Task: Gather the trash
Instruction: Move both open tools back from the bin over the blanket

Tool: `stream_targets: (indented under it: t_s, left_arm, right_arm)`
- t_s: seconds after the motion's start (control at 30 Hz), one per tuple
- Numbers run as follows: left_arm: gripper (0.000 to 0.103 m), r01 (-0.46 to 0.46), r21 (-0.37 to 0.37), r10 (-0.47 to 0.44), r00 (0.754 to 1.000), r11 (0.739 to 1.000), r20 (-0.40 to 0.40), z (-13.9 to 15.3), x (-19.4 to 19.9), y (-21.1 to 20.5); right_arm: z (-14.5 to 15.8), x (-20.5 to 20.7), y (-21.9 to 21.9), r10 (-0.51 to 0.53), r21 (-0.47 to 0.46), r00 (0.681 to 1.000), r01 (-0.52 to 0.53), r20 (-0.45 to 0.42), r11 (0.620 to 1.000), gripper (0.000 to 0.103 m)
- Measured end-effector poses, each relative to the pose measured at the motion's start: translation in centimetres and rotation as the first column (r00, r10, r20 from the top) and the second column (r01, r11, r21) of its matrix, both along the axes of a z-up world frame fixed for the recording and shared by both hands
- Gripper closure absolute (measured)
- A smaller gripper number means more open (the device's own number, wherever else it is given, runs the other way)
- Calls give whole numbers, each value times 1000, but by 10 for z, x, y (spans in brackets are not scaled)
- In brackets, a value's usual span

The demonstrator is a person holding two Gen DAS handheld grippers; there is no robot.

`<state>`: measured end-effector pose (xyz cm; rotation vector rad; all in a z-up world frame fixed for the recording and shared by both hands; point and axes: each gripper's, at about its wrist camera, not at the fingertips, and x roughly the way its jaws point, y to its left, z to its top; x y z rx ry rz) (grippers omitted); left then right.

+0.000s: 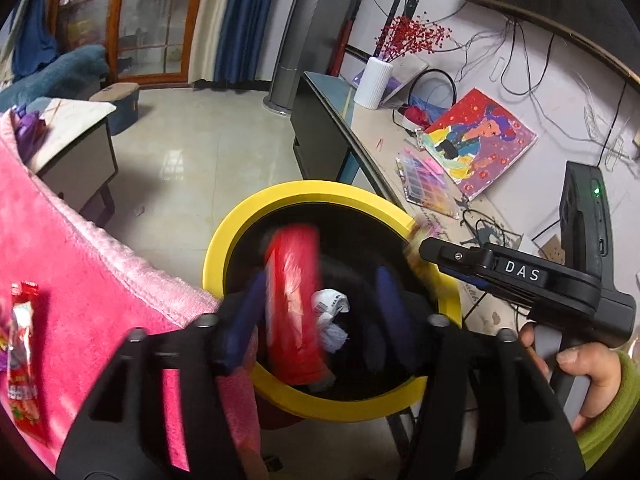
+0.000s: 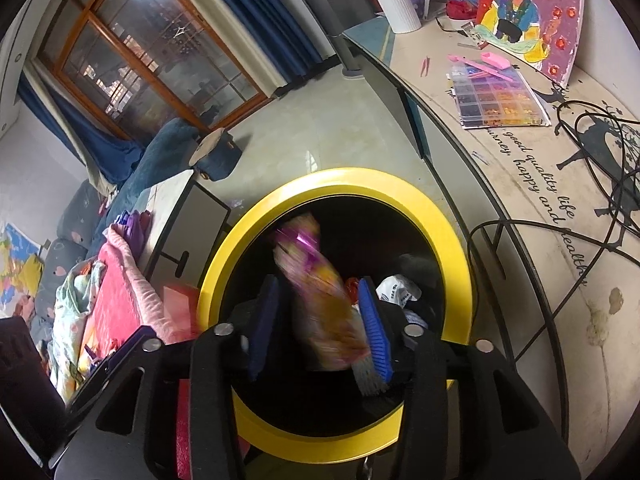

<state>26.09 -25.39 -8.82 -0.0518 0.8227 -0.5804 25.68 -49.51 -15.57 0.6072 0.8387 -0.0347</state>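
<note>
- Left wrist view: the red wrapper (image 1: 294,312) is right between the left gripper (image 1: 320,312) fingers, over the mouth of the yellow-rimmed bin (image 1: 224,248). It's blurred and the pads stand clear of it on both sides, so I'd call the jaws released and the wrapper dropping in.
- Right wrist view, same story: the right gripper (image 2: 320,320) sits over the bin (image 2: 452,232) with a pink-and-orange wrapper (image 2: 316,292) between its blue pads. Jaws look parted, though the wrapper's lower end lies against the right pad, so it may not be fully free.
- Inside the bin there's already some crumpled white paper (image 1: 330,306).
- Step in hand, my guess: the drop-off, both hands dumping at once.
- Farther out: another red packet (image 1: 24,360) lies on the pink blanket (image 1: 80,260) at the left, well apart from the bin.
- Next move probably calls for lifting both grippers clear of the rim, then swinging left to that packet.
</note>
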Motion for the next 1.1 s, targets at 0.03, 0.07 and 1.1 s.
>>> stream_targets:
  t_s: [0.03,0.07,1.1]
  left_arm:
    - [50,0,0,0,1000,1000,0,0,-1,0]
    - [46,-1,-1,1,1000,1000,-1,0,-1,1]
    - [11,-289,12,280,936,957,211,60,-64,110]
  right_arm:
    - [0,0,0,-2,0,1000,2,-1,1000,58]
    - [0,0,0,-4,-2,1000,4,-3,1000,58]
    - [59,-21,94,181,-240,975,-146,129,960,35]
